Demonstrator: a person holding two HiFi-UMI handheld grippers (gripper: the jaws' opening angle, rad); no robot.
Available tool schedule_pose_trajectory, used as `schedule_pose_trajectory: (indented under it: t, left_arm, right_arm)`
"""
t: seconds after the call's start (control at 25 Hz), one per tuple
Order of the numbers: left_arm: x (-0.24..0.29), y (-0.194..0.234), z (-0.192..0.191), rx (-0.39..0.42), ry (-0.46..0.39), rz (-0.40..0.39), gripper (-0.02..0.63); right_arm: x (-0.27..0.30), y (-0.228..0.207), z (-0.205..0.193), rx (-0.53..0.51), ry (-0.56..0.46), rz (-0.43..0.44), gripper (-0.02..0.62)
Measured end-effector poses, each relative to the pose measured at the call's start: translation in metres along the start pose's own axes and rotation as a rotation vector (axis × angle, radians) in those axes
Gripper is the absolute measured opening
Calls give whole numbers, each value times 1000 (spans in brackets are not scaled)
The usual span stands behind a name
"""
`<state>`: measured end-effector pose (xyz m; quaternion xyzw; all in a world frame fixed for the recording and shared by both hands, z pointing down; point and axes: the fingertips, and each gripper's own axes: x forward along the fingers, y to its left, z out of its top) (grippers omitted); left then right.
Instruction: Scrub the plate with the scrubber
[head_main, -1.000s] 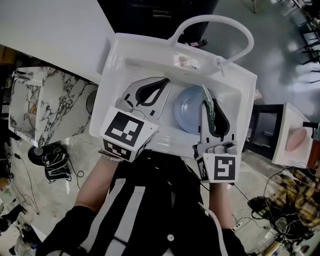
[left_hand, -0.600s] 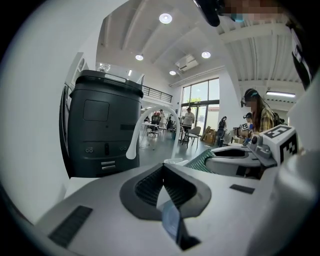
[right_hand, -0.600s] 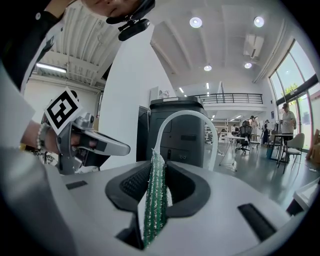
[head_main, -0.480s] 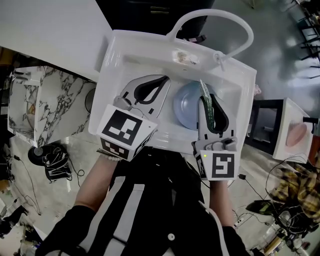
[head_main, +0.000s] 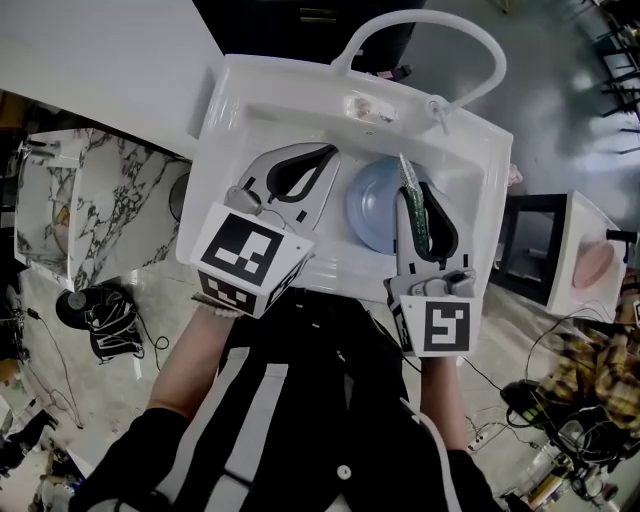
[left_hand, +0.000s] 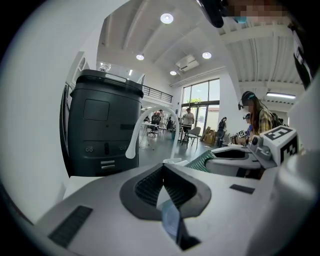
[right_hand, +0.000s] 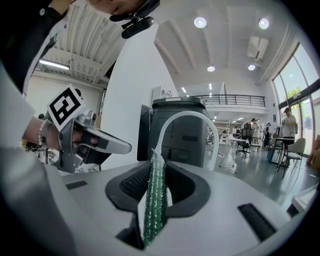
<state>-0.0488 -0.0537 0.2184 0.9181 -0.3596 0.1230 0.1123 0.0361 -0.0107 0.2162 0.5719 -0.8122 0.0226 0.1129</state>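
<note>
Left tongs (left_hand: 163, 170) pinch plate (head_main: 372, 215) rim, right tongs (right_hand: 155, 167) pinch scrubber (right_hand: 154, 200); both unmoved since earlier.

We wear a black, white-striped top (head_main: 330, 400); our left gripper (head_main: 332, 155) and right gripper (head_main: 408, 190) are white with black pads (head_main: 300, 178) and marker cubes (head_main: 247, 255).

Lighting bright and even. Ceiling lights (right_hand: 200, 22) above the right tongs (right_hand: 155, 162) flare slightly; daylight enters through windows (left_hand: 200, 100) beyond the left tongs (left_hand: 163, 170). Both tongs views heavily fisheyed (black vignette at the corners). Nearest tong surfaces soft; shadows faint.
</note>
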Motion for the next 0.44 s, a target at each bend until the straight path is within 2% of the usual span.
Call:
schedule_pose_trajectory:
  t: [0.44]
  left_arm:
    - [-3,-2,-4,7,6,-8,0]
  right_arm:
    - [0,5,5,-28,0,2,94]
